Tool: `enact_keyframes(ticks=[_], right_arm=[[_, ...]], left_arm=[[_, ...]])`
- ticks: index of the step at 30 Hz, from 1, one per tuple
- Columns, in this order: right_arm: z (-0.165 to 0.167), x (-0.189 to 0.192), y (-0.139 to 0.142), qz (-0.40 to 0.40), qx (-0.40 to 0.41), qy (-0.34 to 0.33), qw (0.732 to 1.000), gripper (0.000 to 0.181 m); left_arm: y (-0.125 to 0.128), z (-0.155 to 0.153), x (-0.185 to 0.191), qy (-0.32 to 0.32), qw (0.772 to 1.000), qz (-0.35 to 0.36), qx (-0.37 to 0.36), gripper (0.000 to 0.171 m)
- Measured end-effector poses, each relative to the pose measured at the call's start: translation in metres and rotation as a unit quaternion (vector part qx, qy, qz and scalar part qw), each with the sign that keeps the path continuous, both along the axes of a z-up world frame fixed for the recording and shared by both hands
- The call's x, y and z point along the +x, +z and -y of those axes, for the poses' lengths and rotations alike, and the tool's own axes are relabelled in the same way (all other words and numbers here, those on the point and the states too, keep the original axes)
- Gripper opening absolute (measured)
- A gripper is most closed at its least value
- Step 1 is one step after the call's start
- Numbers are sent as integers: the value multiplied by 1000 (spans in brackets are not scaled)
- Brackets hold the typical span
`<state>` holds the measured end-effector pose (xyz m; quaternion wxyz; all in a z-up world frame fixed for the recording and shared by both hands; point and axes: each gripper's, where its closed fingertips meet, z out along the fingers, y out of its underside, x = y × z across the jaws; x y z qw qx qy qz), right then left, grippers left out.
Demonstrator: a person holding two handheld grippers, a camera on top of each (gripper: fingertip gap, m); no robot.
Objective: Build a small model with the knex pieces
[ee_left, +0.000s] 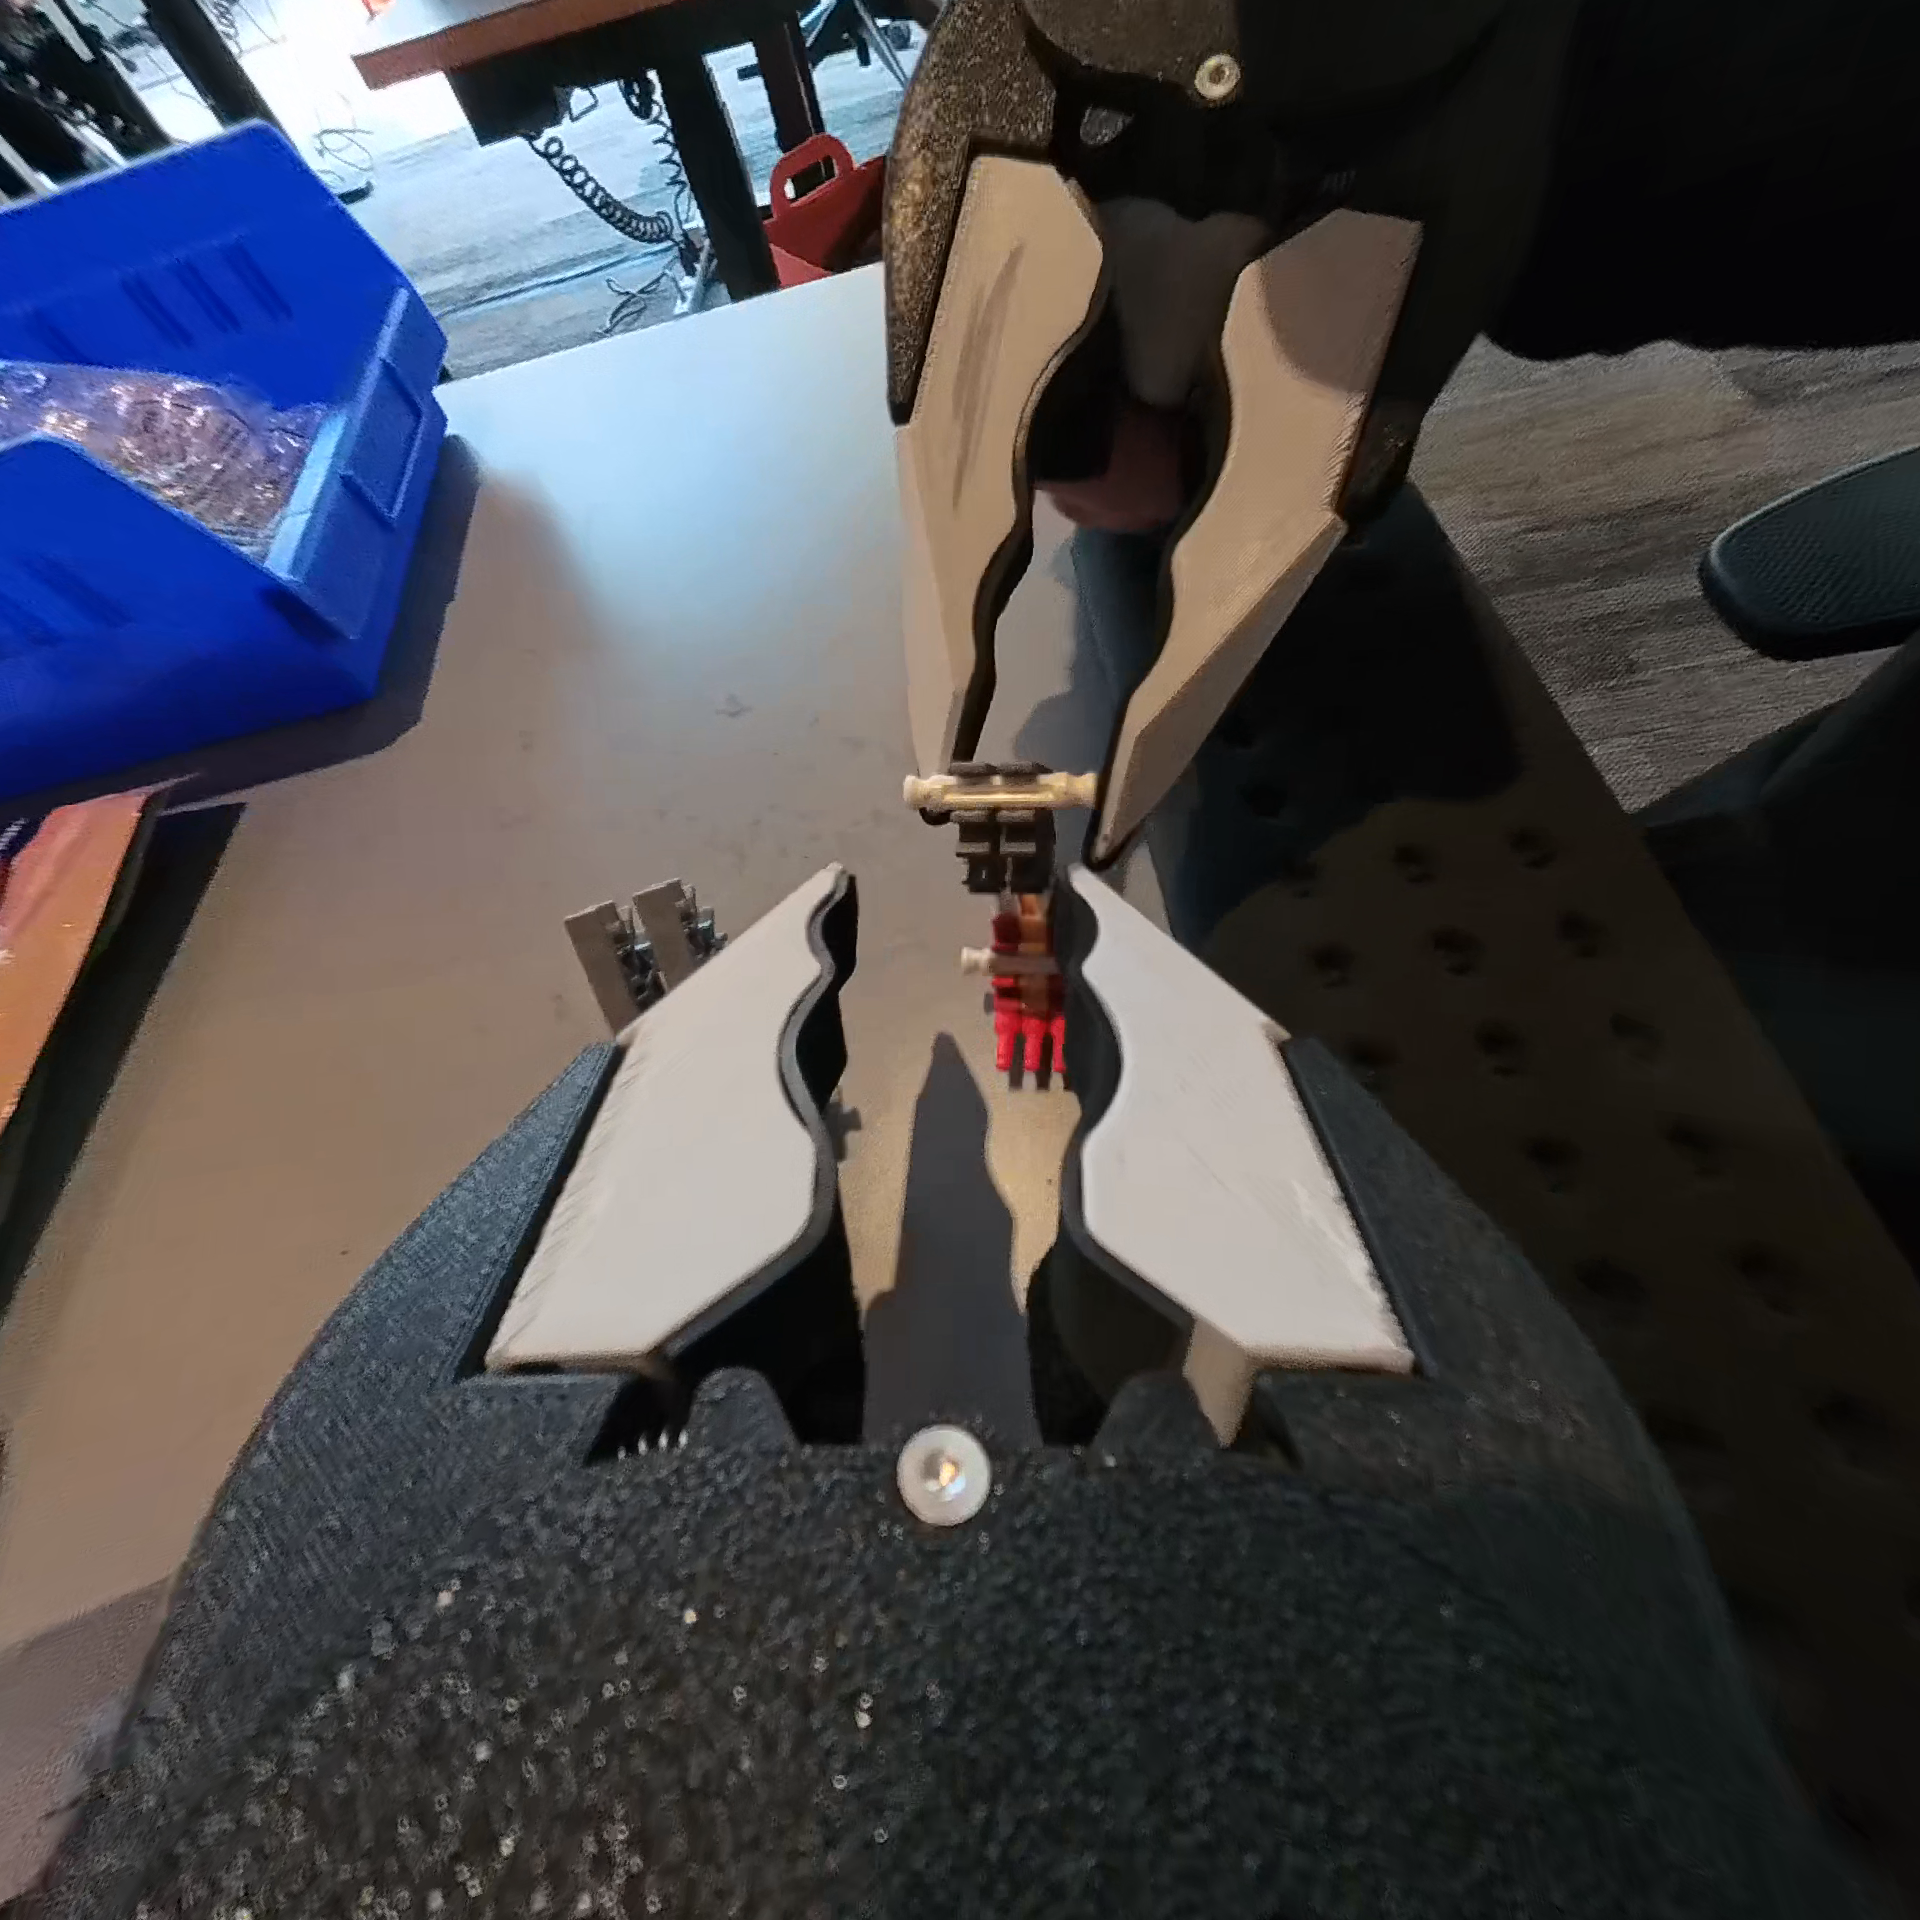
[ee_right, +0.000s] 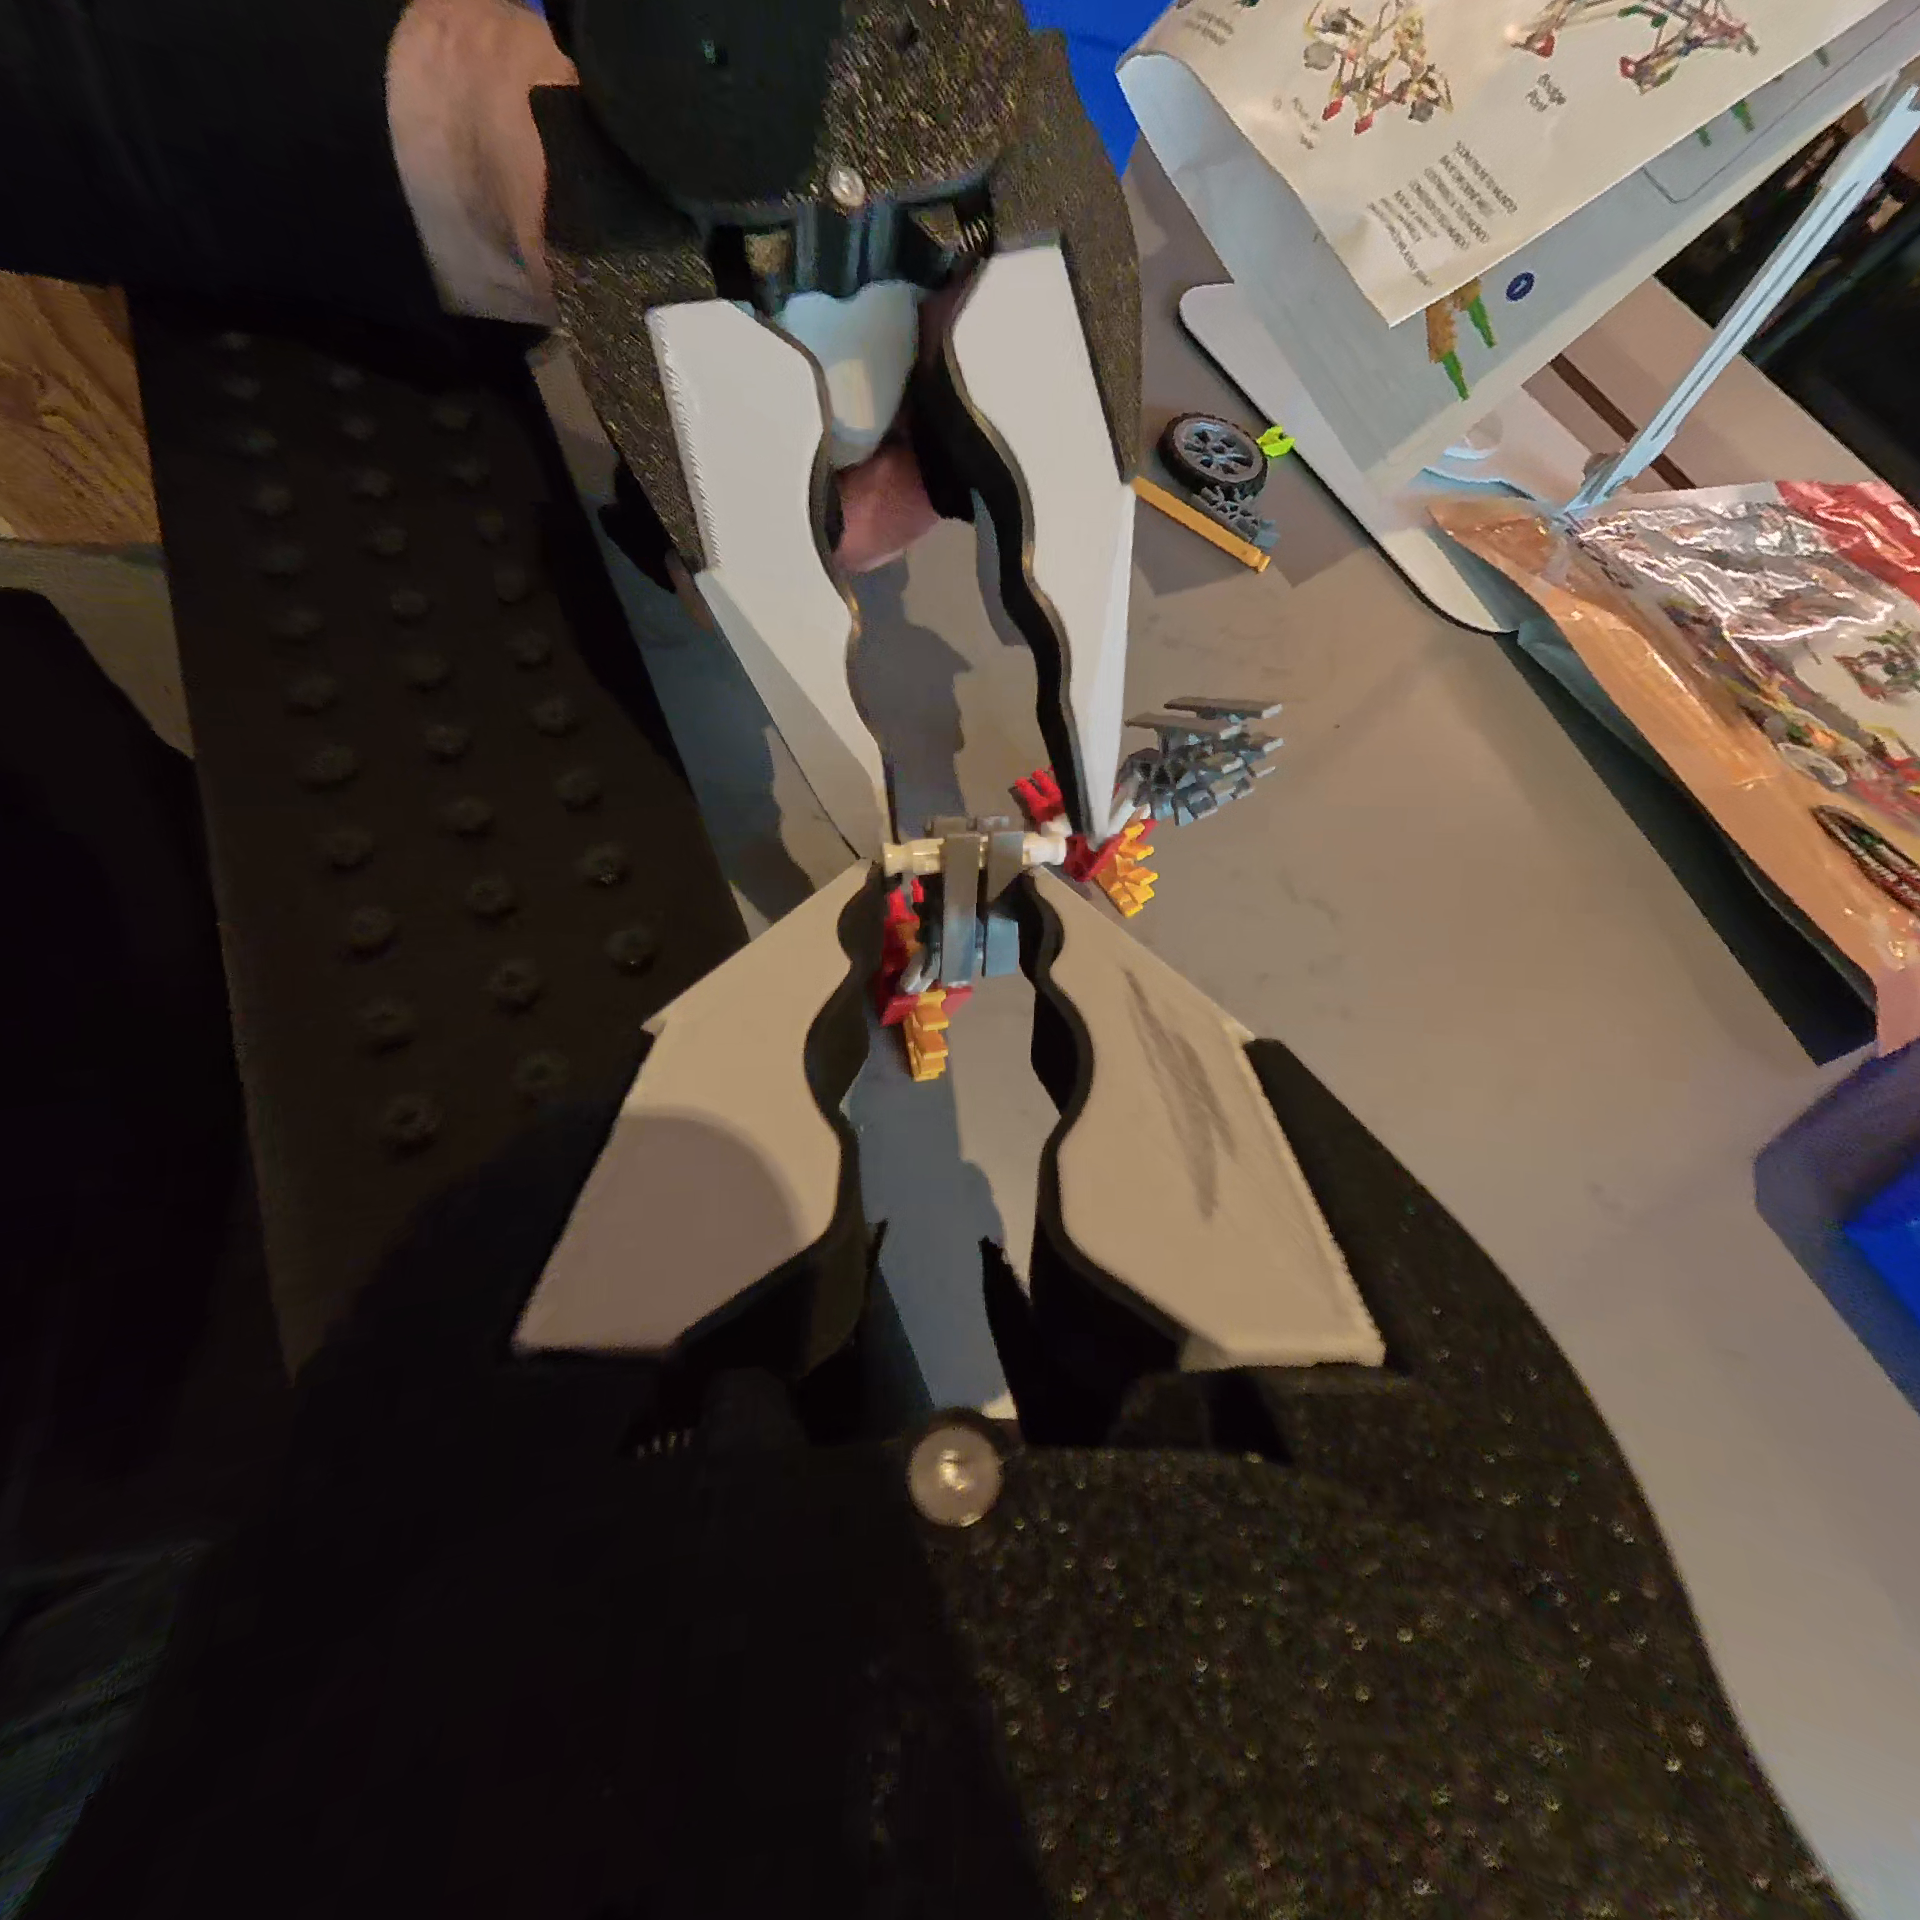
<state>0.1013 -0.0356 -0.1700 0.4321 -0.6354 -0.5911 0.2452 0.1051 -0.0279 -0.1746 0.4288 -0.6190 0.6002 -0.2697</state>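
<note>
My right gripper [ee_right: 954, 878] is shut on a small piece: dark grey connectors [ee_right: 971, 914] threaded on a white rod [ee_right: 904, 857], held above the grey table [ee_left: 520, 727]. In the left wrist view it comes down from above [ee_left: 1029, 810] with that piece [ee_left: 997, 821]. My left gripper [ee_left: 961, 883] is open, facing it tip to tip. A red and orange connector cluster [ee_left: 1023, 997] with its own white rod sits between my left fingers, against the right one, just under the grey piece. I cannot tell if the two pieces are joined.
Loose grey connectors [ee_left: 644, 956] lie left of my left gripper. A blue bin [ee_left: 208, 468] holds clear bags. A wheel [ee_right: 1216, 457], a yellow rod [ee_right: 1200, 525], a booklet on a stand [ee_right: 1455, 156] and a foil parts bag [ee_right: 1745, 665] lie beyond. A black dotted mat [ee_left: 1507, 987] borders the table. My two grippers' fingertips are within a few centimetres of each other. From either gripper's tips it is about 25 cm to the wheel [ee_right: 1216, 457].
</note>
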Motion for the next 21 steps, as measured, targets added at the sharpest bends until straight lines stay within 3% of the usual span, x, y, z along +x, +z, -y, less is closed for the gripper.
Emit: enact_keyframes(ticks=[5,12,16,21], right_arm=[[-2,3,0,-11,-17,-12,1000,24],[-10,5,13,-81,-113,-50,989,24],[-8,1,19,-108,-140,-50,983,24],[-12,2,21,-120,-156,-71,978,25]], left_arm=[[-2,8,0,-14,1000,-12,7,38],[-13,8,13,-9,1000,-17,-12,40],[-18,11,17,-13,999,-21,-32,25],[-15,6,16,4,999,-18,-29,22]])
